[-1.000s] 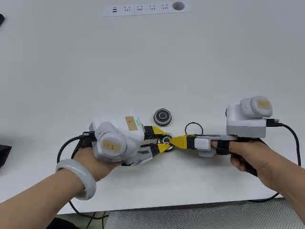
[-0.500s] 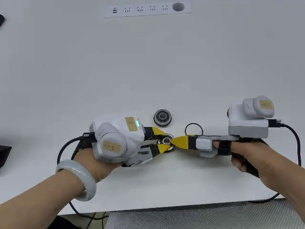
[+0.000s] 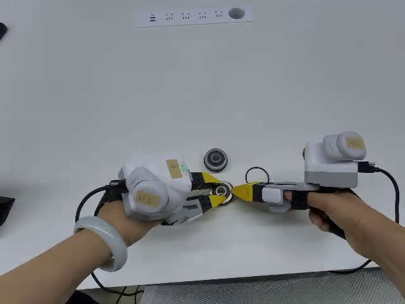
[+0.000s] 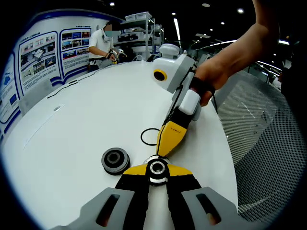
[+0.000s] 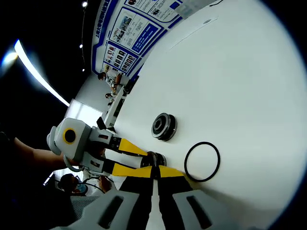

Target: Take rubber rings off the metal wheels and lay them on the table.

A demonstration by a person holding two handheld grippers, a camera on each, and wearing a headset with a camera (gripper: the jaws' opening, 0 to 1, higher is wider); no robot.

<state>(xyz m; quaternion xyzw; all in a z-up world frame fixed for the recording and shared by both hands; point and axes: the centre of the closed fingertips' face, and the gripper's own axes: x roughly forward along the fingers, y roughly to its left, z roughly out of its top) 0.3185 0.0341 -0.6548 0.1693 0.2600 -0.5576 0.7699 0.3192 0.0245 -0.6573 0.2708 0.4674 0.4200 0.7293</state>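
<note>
White table (image 3: 126, 95), left gripper (image 3: 216, 190) pinching face-up wheel (image 4: 157, 168), right gripper (image 3: 236, 190) pressed together at rim

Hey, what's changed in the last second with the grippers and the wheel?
Very little. The right gripper has eased slightly toward the person's right, its shut tip still at the wheel clamped in the left gripper. Nothing was grasped or released. The loose rubber ring and the second wheel lie on the table as before; their small shift is the camera's.
</note>
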